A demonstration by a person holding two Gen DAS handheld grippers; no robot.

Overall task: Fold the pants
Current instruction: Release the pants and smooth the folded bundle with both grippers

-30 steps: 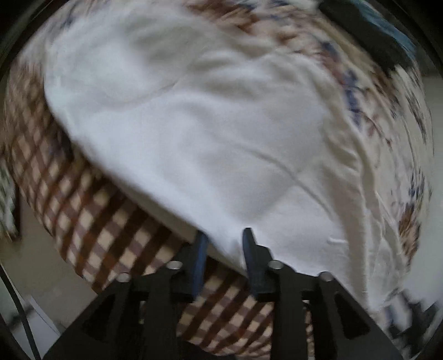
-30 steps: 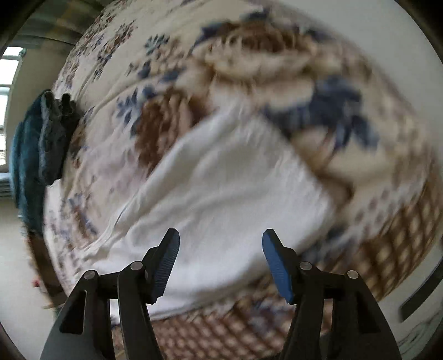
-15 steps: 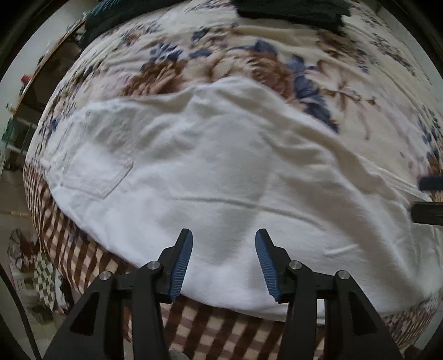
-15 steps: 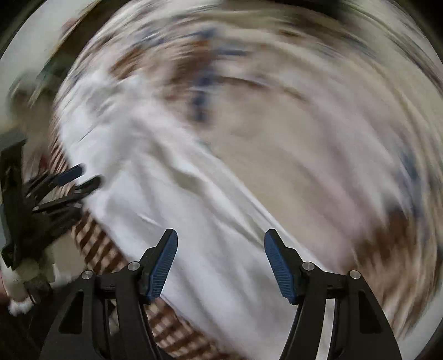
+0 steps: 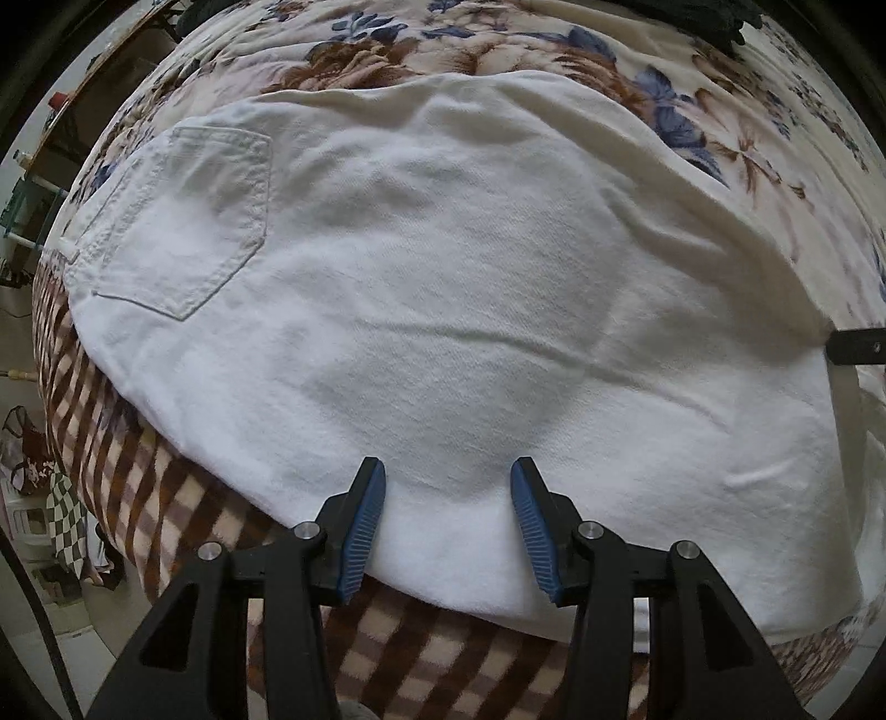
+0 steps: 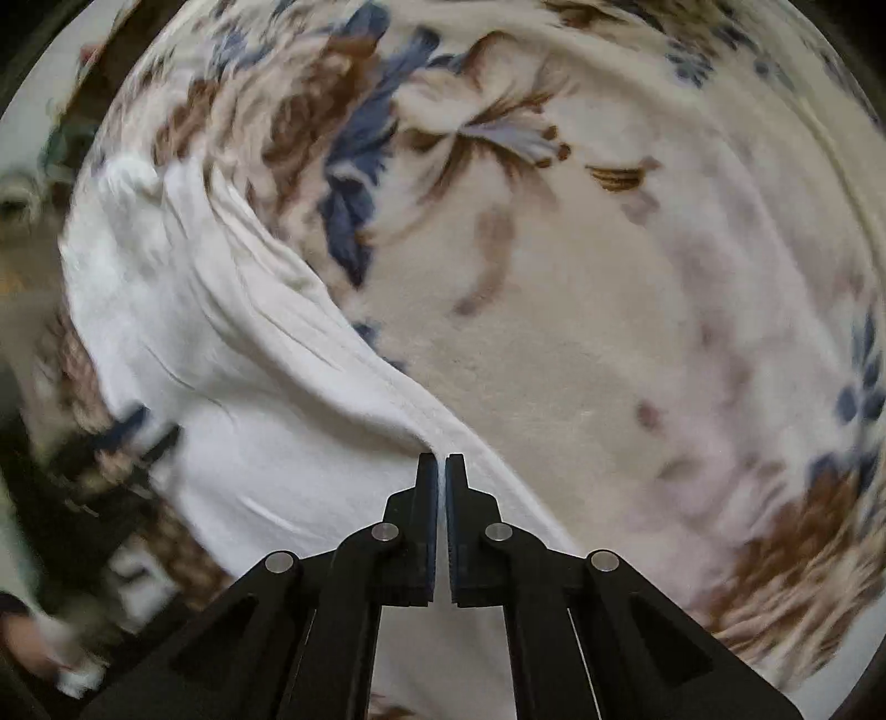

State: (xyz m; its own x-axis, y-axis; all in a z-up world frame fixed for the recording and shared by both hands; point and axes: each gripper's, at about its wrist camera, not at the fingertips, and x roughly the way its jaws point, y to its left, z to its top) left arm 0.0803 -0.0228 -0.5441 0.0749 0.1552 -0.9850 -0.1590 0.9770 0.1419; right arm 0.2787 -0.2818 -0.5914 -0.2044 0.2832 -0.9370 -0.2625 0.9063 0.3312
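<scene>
White pants (image 5: pixel 443 310) lie spread on a bed, back pocket (image 5: pixel 183 221) at the upper left. My left gripper (image 5: pixel 447 518) is open, its blue pads over the pants' near edge, holding nothing. In the right wrist view the pants (image 6: pixel 232 387) run from the upper left down to my right gripper (image 6: pixel 441 471), which is shut on the pants' far edge, pinching a fold of cloth. The right gripper also shows at the right edge of the left wrist view (image 5: pixel 855 346). The left gripper appears blurred in the right wrist view (image 6: pixel 127 437).
The bed has a floral blanket (image 5: pixel 747 127) and a brown checked blanket (image 5: pixel 183 498) hanging over its near side. Dark folded clothes (image 5: pixel 698 14) lie at the far edge. Floor and clutter (image 5: pixel 33 498) show at the left.
My right gripper has swung onto the pants' far edge and shut on it. My left gripper has opened wider and sits over the near edge.
</scene>
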